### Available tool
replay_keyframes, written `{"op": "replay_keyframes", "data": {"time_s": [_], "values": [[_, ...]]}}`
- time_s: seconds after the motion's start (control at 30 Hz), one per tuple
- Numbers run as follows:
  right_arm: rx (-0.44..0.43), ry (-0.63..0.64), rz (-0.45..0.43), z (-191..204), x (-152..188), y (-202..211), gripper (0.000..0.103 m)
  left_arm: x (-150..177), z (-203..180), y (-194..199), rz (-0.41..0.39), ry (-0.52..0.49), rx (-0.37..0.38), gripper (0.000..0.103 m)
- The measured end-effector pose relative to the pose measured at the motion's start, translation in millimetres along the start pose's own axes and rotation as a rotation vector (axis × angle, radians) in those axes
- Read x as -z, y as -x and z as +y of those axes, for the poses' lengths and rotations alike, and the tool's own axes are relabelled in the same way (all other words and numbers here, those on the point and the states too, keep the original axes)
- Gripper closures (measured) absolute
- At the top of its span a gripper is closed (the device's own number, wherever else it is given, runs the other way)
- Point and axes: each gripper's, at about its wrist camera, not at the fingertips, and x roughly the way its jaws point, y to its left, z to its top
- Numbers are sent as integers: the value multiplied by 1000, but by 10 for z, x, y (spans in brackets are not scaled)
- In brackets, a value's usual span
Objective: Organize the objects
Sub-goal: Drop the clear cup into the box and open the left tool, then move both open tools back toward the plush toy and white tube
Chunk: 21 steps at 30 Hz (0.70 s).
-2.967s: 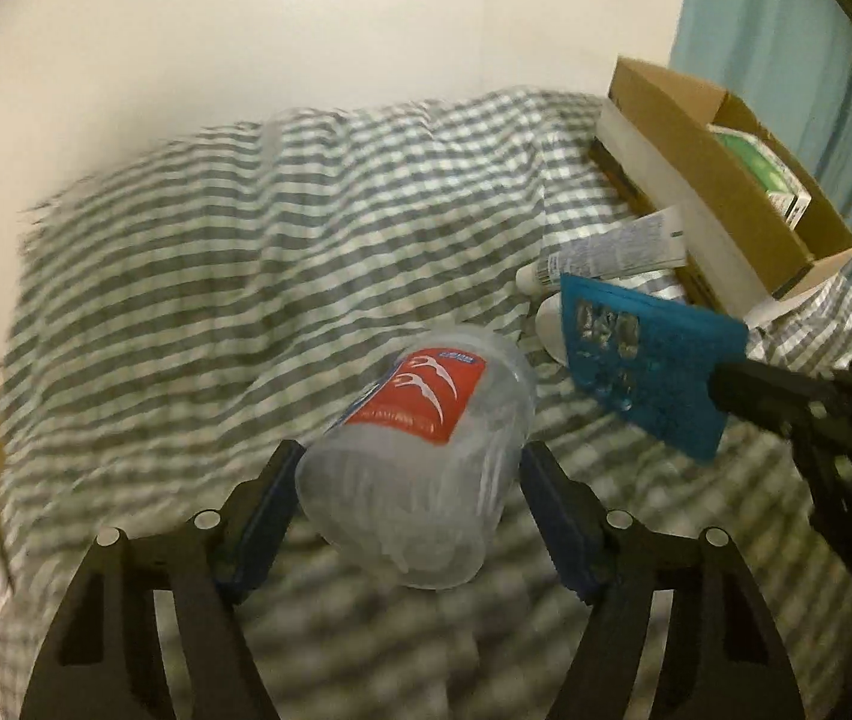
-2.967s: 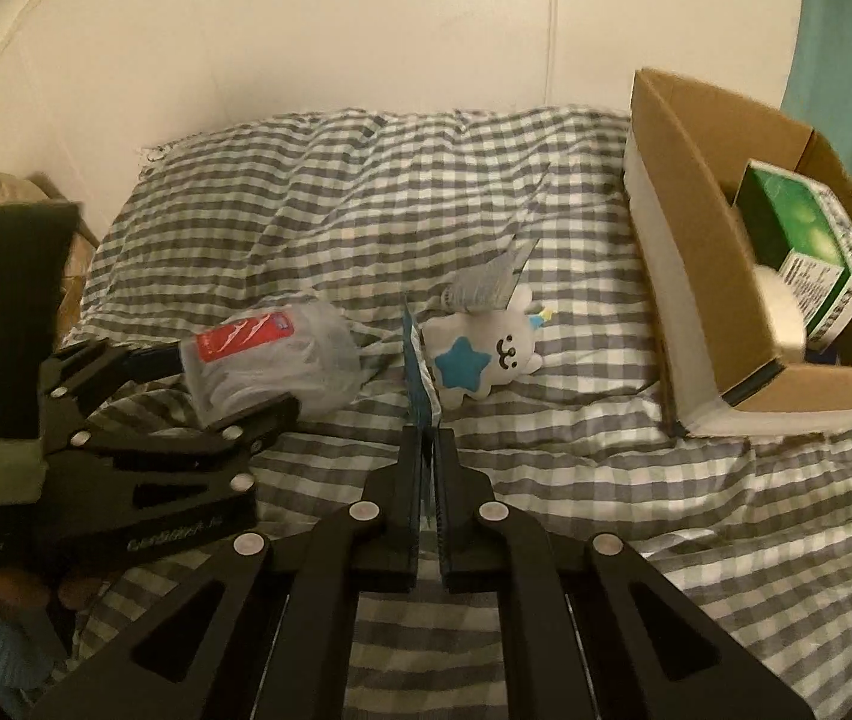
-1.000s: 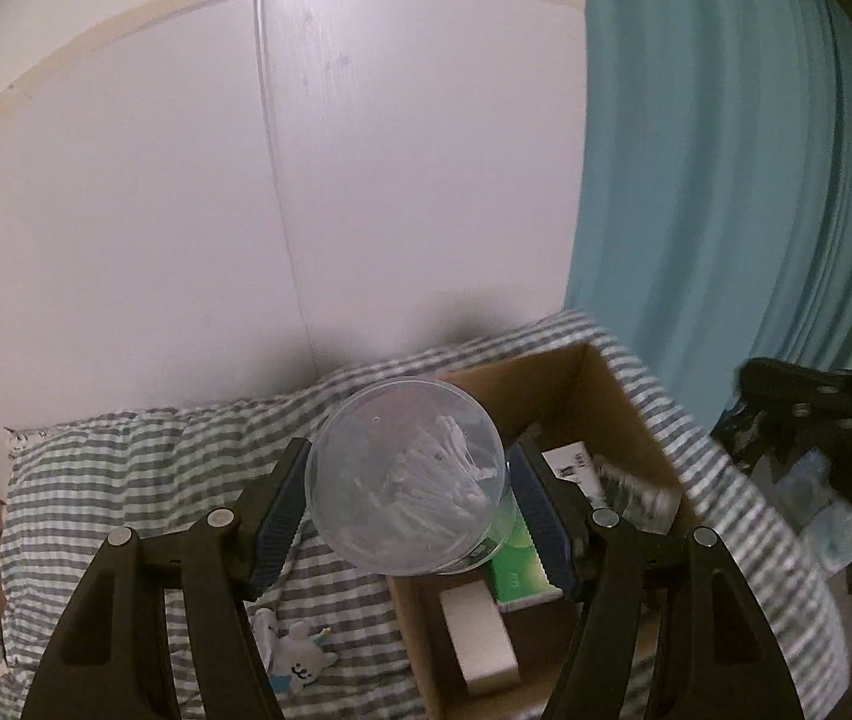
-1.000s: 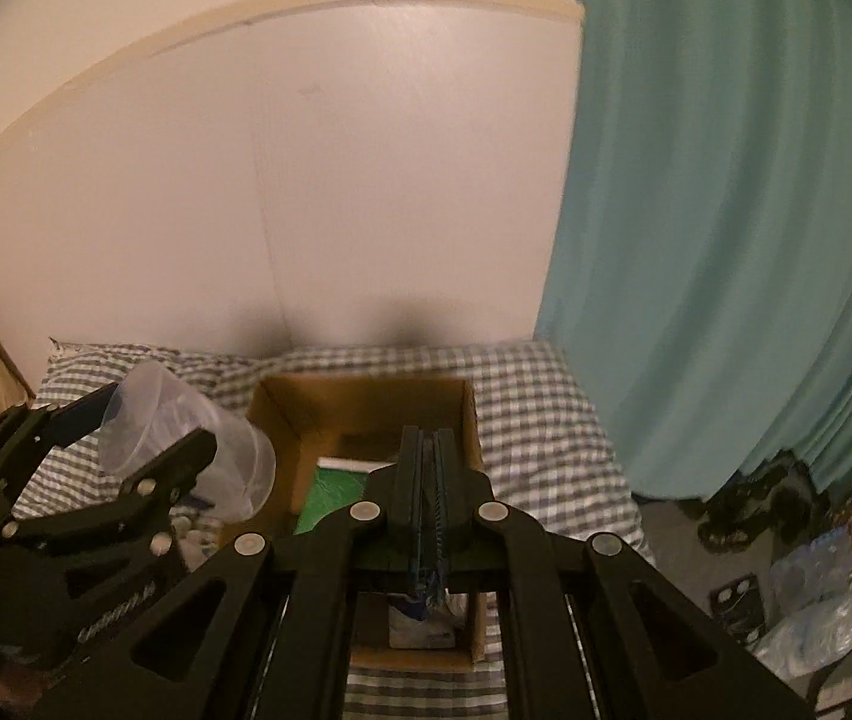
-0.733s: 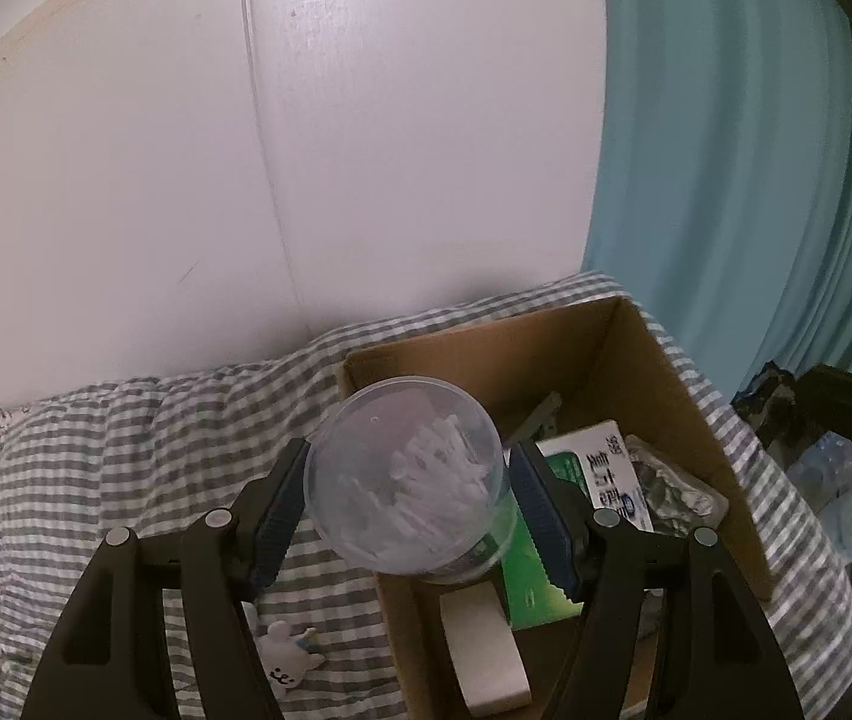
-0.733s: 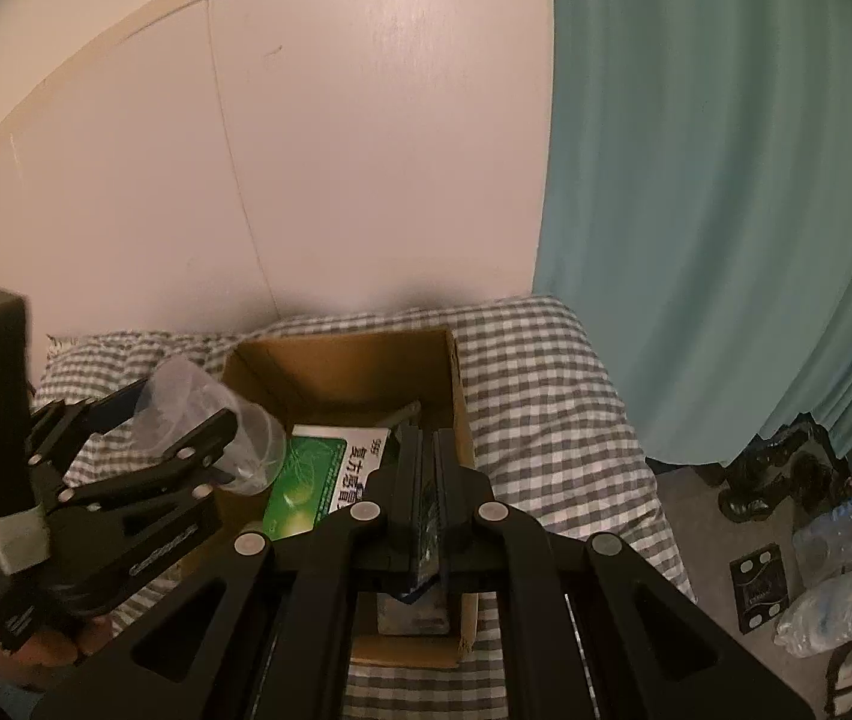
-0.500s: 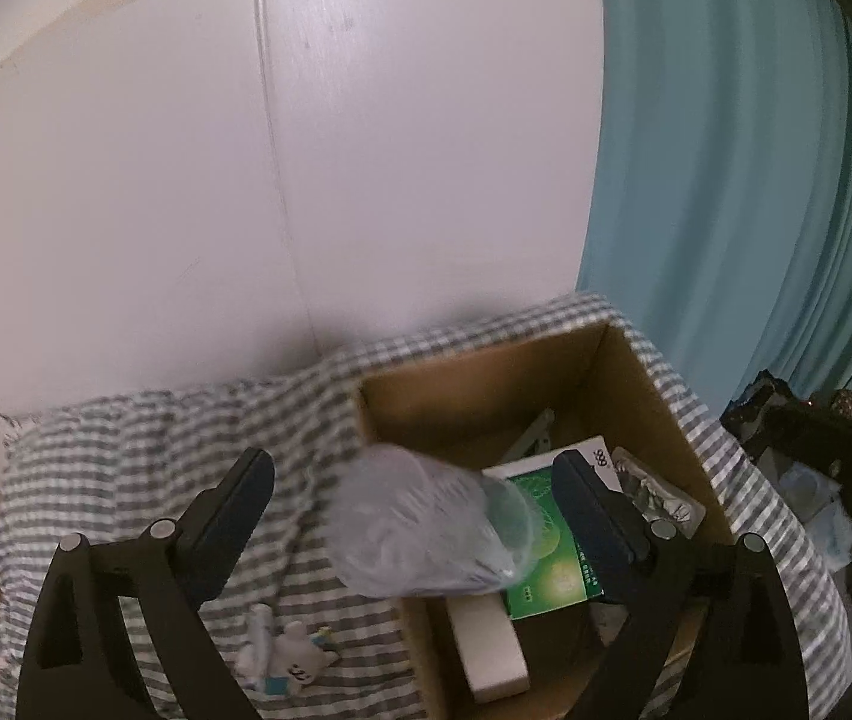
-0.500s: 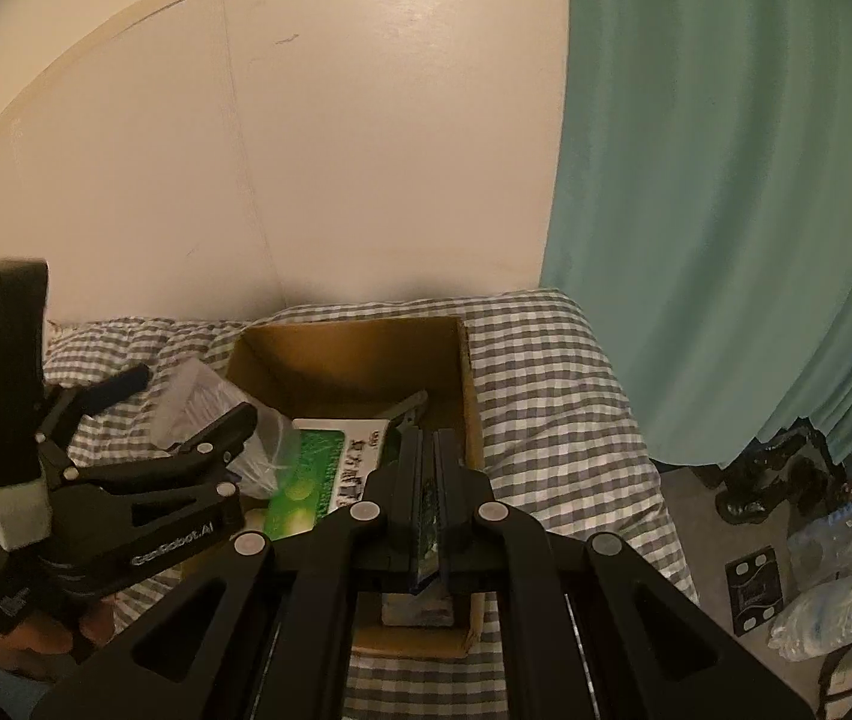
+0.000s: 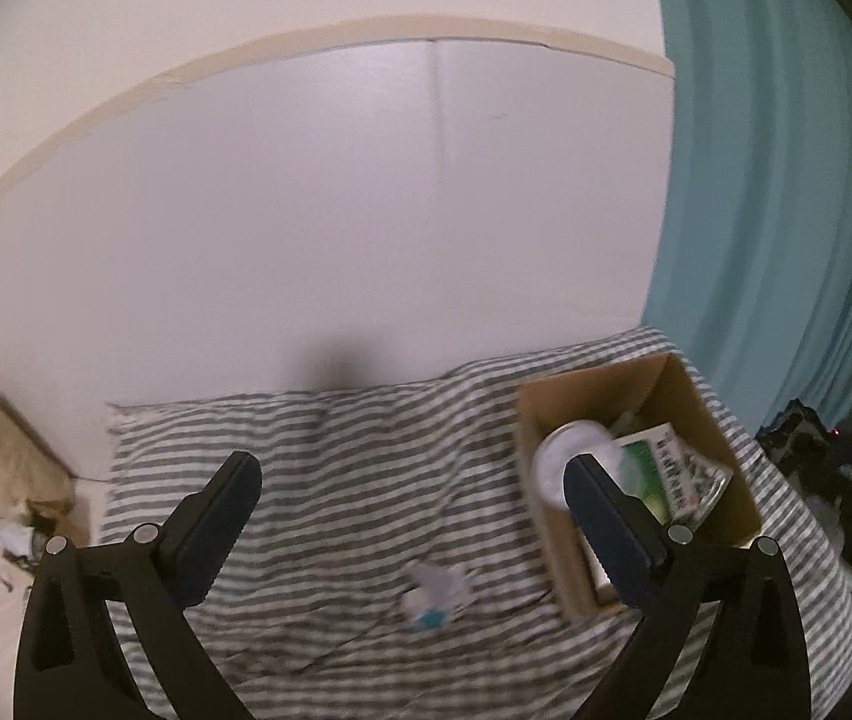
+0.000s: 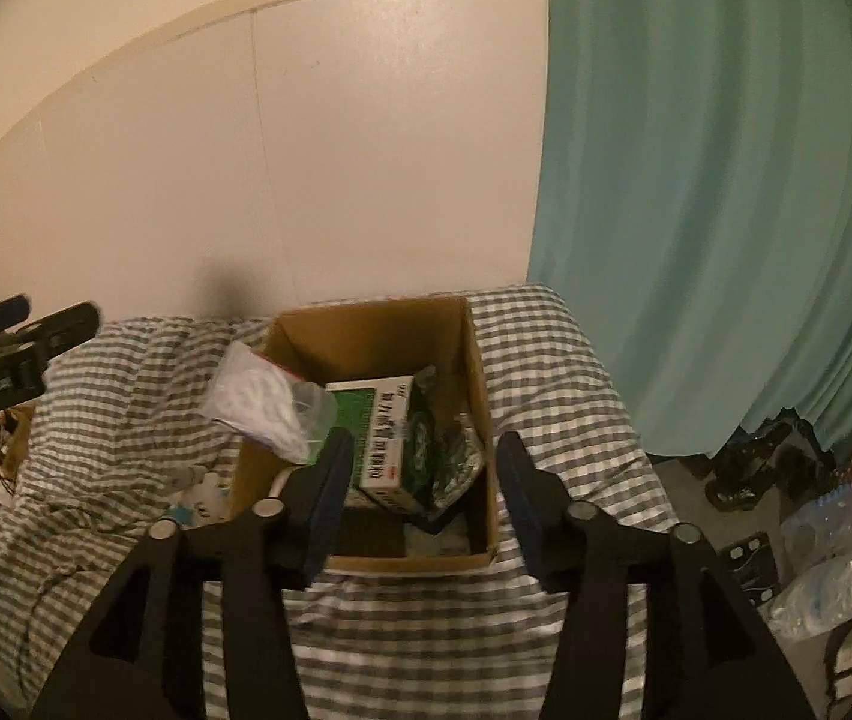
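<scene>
A: Change since a second ago: the clear plastic jar of white picks has left the left gripper. It was clamped between the pads over the box; now it lies tilted at the left wall of the cardboard box, partly on the green carton.

B: Left gripper fingers?

A: Spread as wide as they go and opening a last bit, nothing between them. In the left wrist view only striped bedding shows in the gap, and the box sits off to the right. That view is smeared, so fine detail is lost.

B: What is left on the bed?

A: One small white and blue soft toy lies on the checked bedspread, left of the box and apart from it. Nothing else loose is visible there.

B: Right gripper?

A: The right gripper was pressed flat on a thin blue card; its jaws are now opening, and the gap is empty. It hovers over the near end of the box. I cannot find the card in the box: hidden, or too dark to tell.

B: Meaning for the task?

A: Judgement: two items are just delivered, both grippers are free, and the toy looks like the last pick.
</scene>
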Motion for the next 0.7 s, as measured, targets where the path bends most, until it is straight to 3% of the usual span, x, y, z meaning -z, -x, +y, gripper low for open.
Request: {"op": "replay_keyframes", "data": {"time_s": [0.2,0.33,0.5,0.7], "values": [[-48,-17,-61,327,66,219,38,384,428,290,2,7,-50,0],[-97,-40,-39,561,275,151,36,737,627,339,23,16,-70,0],[-88,60,13,999,511,-54,36,1271,828,107,84,54,-74,0],[-123,192,103,1496,829,-411,36,1643,955,-328,158,39,-77,0]]}}
